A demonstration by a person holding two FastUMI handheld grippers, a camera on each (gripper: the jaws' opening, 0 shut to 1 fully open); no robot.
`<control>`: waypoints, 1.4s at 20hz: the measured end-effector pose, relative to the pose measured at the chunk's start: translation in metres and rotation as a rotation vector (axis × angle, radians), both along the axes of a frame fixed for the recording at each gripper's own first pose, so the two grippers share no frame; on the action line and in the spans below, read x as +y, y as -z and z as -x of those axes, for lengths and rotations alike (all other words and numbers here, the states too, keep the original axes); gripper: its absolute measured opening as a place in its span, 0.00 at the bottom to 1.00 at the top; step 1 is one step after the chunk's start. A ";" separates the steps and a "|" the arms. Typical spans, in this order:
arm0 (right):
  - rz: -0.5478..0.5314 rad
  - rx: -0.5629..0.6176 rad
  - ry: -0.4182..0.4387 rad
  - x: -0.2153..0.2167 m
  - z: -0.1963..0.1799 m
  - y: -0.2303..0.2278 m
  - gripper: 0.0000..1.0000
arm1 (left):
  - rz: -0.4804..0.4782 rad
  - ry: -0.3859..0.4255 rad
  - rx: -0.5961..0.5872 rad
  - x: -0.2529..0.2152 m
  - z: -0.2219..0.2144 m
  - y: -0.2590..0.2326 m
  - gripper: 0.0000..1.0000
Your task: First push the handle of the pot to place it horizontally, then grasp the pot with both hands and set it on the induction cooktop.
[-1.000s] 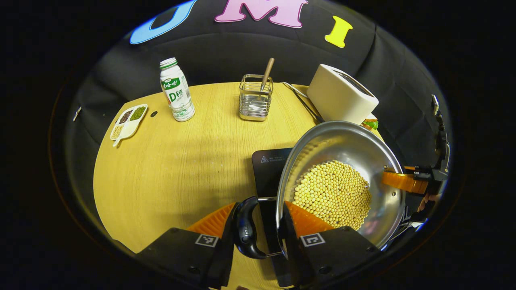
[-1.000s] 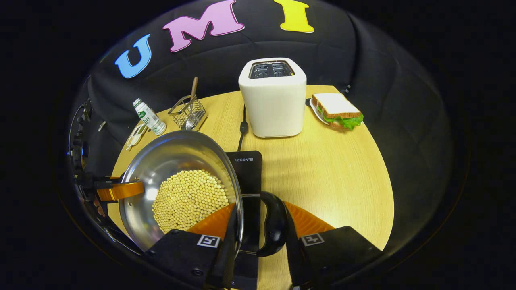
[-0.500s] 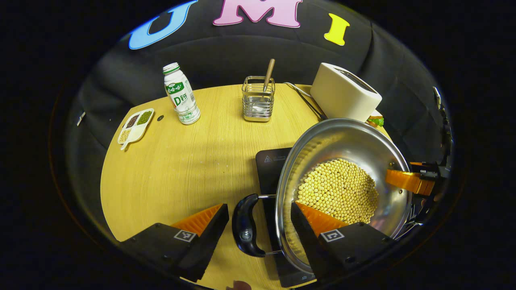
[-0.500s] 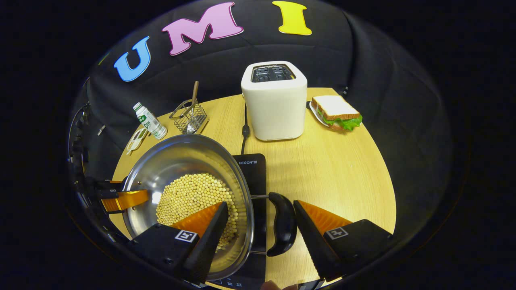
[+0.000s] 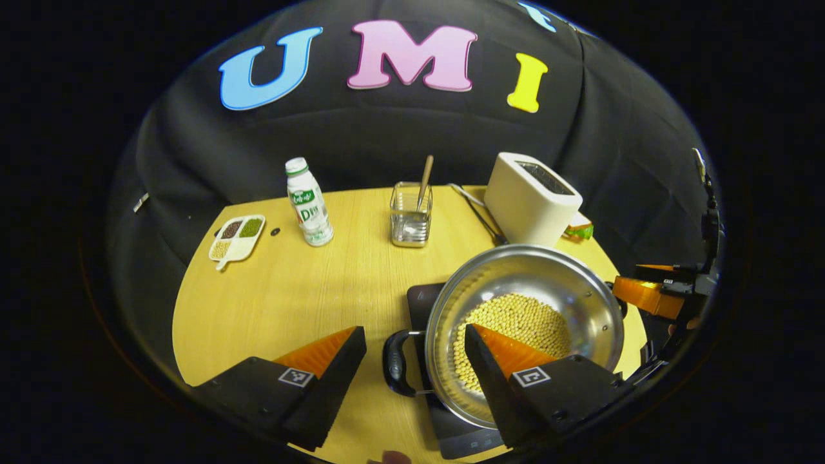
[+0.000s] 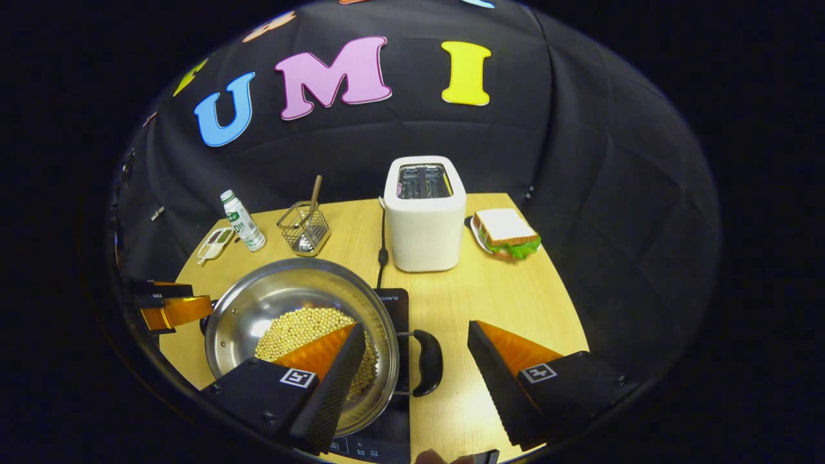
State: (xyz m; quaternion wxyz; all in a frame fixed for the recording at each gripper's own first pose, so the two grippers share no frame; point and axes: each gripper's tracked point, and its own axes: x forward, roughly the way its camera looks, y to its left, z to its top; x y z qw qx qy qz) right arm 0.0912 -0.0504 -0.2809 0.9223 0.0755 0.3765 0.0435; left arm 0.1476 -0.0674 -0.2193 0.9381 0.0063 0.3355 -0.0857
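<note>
A steel pot (image 5: 535,277) half full of yellow beans sits on the black induction cooktop (image 5: 420,301) near the table's front edge. Its black side handles lie level. In the left gripper view, one handle (image 5: 393,363) lies below and between the fingers of my open left gripper (image 5: 413,330), untouched. In the right gripper view the pot (image 6: 277,293) is on the cooktop (image 6: 394,308). Its other handle (image 6: 427,363) lies below my open right gripper (image 6: 416,327). Each view also shows the other gripper beyond the pot's far side: the right one (image 5: 651,295) and the left one (image 6: 173,310).
A white toaster (image 6: 424,219) stands behind the cooktop, its cable running toward it. A sandwich on a plate (image 6: 506,232) lies to its right. A bottle (image 5: 309,203), a wire holder with a spoon (image 5: 410,219) and a divided dish (image 5: 236,235) stand at the back left.
Both grippers were shut on the pot's handles a second ago. They have opened, let go and pulled back. The pot now rests level on the cooktop.
</note>
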 end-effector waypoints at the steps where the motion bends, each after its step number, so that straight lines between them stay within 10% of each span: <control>1: 0.011 -0.034 0.002 -0.001 -0.001 -0.014 0.99 | 0.003 -0.005 -0.036 -0.001 0.002 -0.013 0.96; 28: 0.051 -0.770 0.147 -0.004 0.063 -0.323 0.99 | 0.047 -0.145 -0.720 0.067 0.124 -0.278 0.95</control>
